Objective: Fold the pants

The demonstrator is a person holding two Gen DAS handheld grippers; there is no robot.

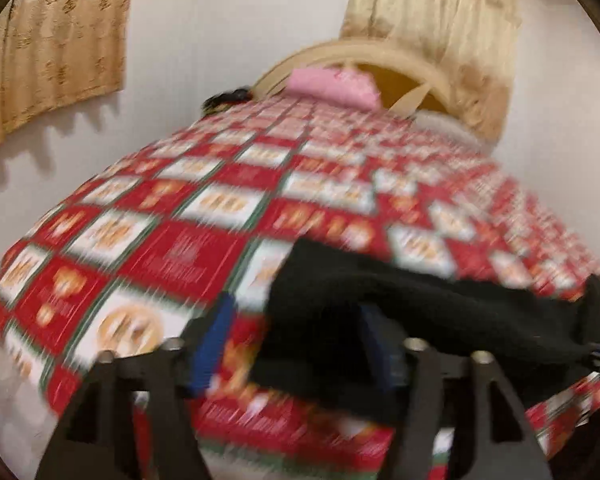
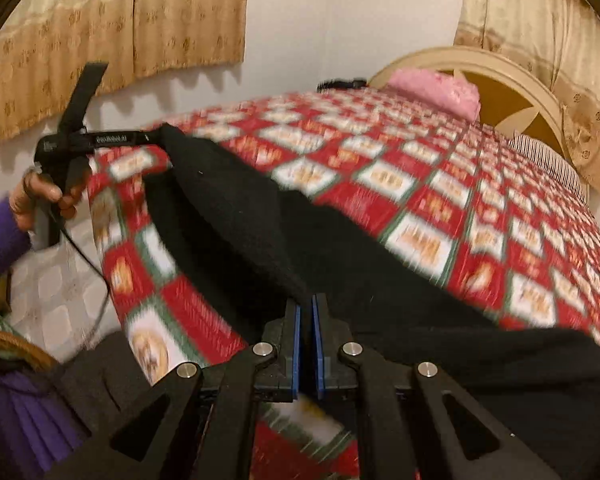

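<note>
Black pants lie across the near part of a bed with a red and white checked cover. My right gripper is shut, and its blue pads pinch the near edge of the pants. The cloth runs up to the left, where my left gripper meets a raised corner. In the blurred left wrist view the left gripper stands open, with the pants draped between the fingers and over the right finger. A hand with a purple sleeve holds the left gripper's handle.
A pink pillow lies at the cream headboard. A small black object sits at the bed's far edge. Beige curtains hang on the white walls. Tiled floor shows left of the bed.
</note>
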